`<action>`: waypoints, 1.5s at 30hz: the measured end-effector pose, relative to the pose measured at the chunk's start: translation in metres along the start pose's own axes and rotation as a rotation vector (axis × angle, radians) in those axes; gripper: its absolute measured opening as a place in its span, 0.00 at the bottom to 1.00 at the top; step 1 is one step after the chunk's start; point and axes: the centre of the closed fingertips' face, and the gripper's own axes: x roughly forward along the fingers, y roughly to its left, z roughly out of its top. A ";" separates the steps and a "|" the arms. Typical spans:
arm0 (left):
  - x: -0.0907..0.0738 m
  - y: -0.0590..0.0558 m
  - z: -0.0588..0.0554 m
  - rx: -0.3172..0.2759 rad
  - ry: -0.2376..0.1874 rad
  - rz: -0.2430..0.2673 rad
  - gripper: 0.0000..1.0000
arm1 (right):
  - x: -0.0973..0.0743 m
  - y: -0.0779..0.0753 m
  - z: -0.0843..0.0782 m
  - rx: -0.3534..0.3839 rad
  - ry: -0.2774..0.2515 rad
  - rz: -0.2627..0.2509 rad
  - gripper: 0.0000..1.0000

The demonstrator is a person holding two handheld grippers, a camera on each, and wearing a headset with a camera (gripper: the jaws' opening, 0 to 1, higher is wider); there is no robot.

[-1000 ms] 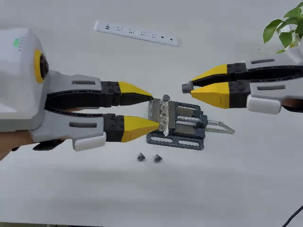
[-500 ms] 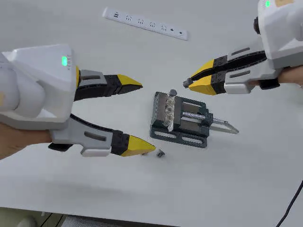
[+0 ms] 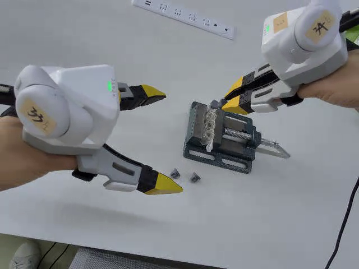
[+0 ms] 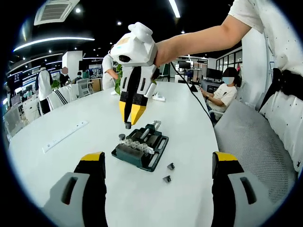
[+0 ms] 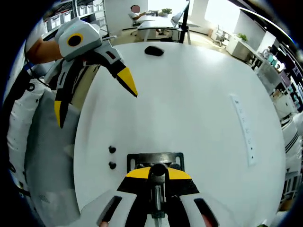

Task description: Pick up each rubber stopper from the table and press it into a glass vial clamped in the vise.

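**Rubber stopper point(image 3: 215, 104) now hovering at the vise, press not started**

- table point(image 3: 291, 213): white. The overall picture shift is head motion, not the parts.
- left gripper point(image 3: 171, 143): a second ago its tips flanked the vial end of the vise. It has since backed off toward the person's left. Jaws are spread wide and hold nothing, and the lower tip sits near the loose stoppers.
- right gripper point(image 3: 223, 102): came in from the right and pitched nose-down. Jaws are narrow, pinching the dark stopper at the tips.
- vise point(image 3: 224, 147): same spot, handle pointing right.
- vials point(image 3: 208, 126): clear row clamped between the vise faces. The held stopper is above the end of the row farthest from the person. In the left gripper view it is still apart from the glass.
- seated stopper point(image 4: 121, 136): looks already pressed into the end vial, just beside the held one. Can't tell for sure whether the other vials are open.
- loose stoppers point(image 3: 175, 174): two on the table just in front of the vise, untouched.

My read: transit is over and alignment begins. Next it needs centring on an open mouth and a straight push down. An off-axis push risks a cocked stopper or stressed glass. Two more stoppers remain after this one.
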 end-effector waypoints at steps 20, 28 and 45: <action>0.001 0.002 -0.008 -0.032 -0.023 -0.010 0.97 | 0.028 -0.004 -0.018 0.054 0.084 0.024 0.06; 0.005 0.001 -0.007 -0.028 -0.035 -0.024 0.98 | 0.031 -0.005 -0.022 0.073 0.095 0.025 0.06; 0.005 -0.005 -0.009 -0.033 -0.036 -0.041 0.96 | 0.035 -0.009 -0.022 0.097 0.110 0.026 0.05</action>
